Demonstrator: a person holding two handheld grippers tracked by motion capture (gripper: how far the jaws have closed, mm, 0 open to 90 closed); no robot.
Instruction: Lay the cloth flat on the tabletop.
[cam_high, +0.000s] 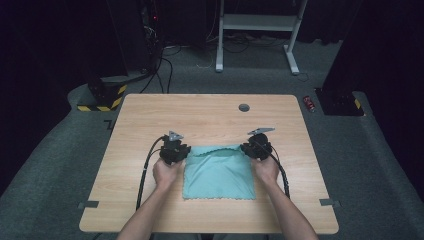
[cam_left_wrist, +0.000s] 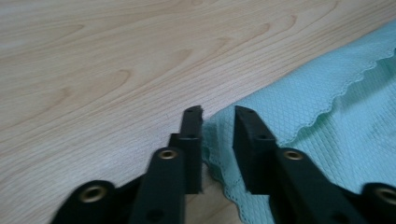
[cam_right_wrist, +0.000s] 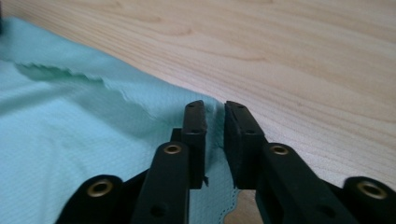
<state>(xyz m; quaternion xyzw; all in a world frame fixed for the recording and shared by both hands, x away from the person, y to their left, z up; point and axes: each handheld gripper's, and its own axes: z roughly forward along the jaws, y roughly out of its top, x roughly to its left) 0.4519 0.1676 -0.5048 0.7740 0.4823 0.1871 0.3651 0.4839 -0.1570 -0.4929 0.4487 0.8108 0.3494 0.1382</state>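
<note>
Here the teal cloth (cam_high: 218, 172) lies folded at the centre of the desk (cam_high: 150, 120); the left gripper (cam_left_wrist: 218, 116) and right gripper (cam_right_wrist: 215, 109) stand at its upper corners, jaws slightly spread, cloth edge between them.

a lab or recording studio: a lone wooden bench (cam_high: 210, 120) stands on grey carpet (cam_high: 50, 165) amid dark curtains, with black equipment stands on hazard-striped bases (cam_high: 102, 97), loose cables (cam_high: 165, 70) and a white metal frame (cam_high: 257, 25) behind.
</note>
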